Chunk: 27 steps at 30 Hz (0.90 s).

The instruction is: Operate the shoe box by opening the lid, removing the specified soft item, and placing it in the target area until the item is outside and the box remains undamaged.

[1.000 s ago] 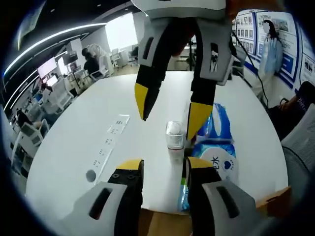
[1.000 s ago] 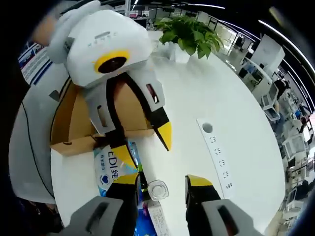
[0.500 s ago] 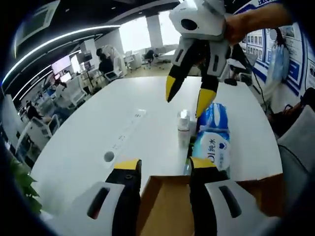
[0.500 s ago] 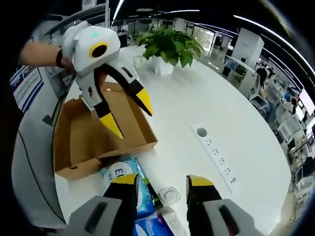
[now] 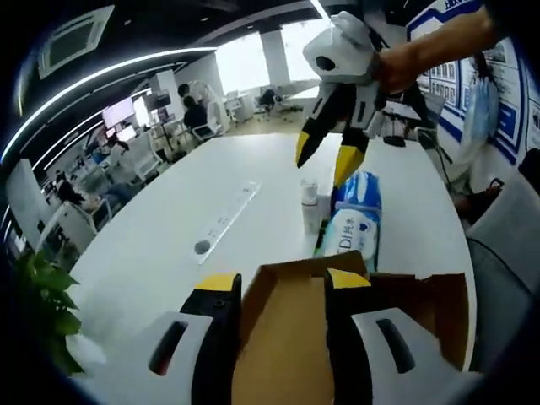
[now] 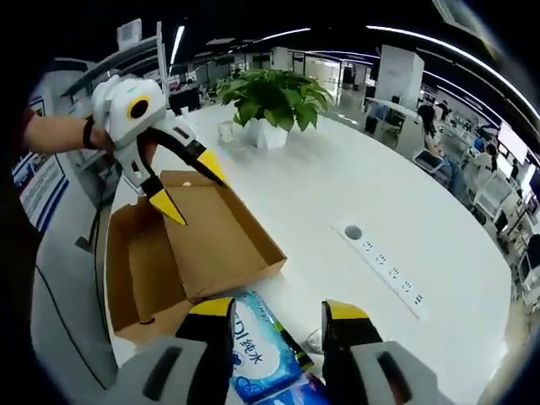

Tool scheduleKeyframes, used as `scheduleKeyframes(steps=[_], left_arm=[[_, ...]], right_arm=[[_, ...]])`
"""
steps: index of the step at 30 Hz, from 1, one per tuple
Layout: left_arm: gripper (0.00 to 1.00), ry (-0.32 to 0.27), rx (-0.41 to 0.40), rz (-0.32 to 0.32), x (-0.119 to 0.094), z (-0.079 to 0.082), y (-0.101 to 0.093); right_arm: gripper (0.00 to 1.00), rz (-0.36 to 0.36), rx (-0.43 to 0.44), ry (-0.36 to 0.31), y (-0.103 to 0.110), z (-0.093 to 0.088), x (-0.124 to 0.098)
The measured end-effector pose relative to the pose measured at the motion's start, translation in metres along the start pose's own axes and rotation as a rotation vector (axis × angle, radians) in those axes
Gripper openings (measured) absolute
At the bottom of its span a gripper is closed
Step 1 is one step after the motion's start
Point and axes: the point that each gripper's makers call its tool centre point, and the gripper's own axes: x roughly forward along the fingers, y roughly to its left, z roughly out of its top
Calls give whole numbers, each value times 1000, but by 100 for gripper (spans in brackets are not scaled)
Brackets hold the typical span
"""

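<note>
1. Left gripper [image 5: 278,285]: seen in its own view, its two yellow-tipped fingers stand parted with nothing between them, hovering over the open shoe box [image 5: 291,337]. In the right gripper view the same tool [image 6: 190,190] appears at 10 o'clock, held by a person's hand [image 6: 84,135], fingers spread, above the box.
2. Right gripper [image 6: 278,312]: its own view shows the fingers released and empty, poised above the tissue pack. In the left gripper view it [image 5: 329,156] hangs at 1 o'clock, gripped by a hand [image 5: 396,67], fingers apart, directly over the far end of the pack.
3. Shoe box [image 6: 194,245]: brown cardboard, lid open, interior visible and bare where it shows. No tearing or crushing is visible. It sits at the worktop edge.
4. Soft item: the blue and white tissue pack [image 5: 354,224] lies on the white worktop [image 5: 169,253], outside the box and just beyond its far wall. In the right gripper view the pack [image 6: 253,346] lies at 6 o'clock, touching or just beside the box corner; which cannot be told.
5. A small clear bottle [image 5: 310,202] stands upright just beside the pack.
6. Power strip [image 6: 384,270]: lies flat on the worktop, well apart from the box.
7. Potted plant [image 6: 274,97]: stands at the far side of the worktop, at 12 o'clock in the right gripper view.
</note>
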Motion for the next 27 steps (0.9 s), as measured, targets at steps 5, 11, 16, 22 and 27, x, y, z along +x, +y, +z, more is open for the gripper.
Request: scheduleKeyframes(steps=[5,11,16,22,27], left_arm=[[39,12,-35,16,-21,-19,-4],[40,10,-75,61,-47,-35,-3],[41,2,-107,94,-65,-44,-1],[42,-3,-147,129,-86,-57,0],[43,-10,-171,149,-98,-63,-2]], right_arm=[[39,3,27,-24,10,-2,-1],[39,-3,66,-75,21,-2,-5],[42,12,118,-122,37,-3,-4],[44,11,147,-149,50,-7,-4],[45,9,168,-155,56,-13,-2]])
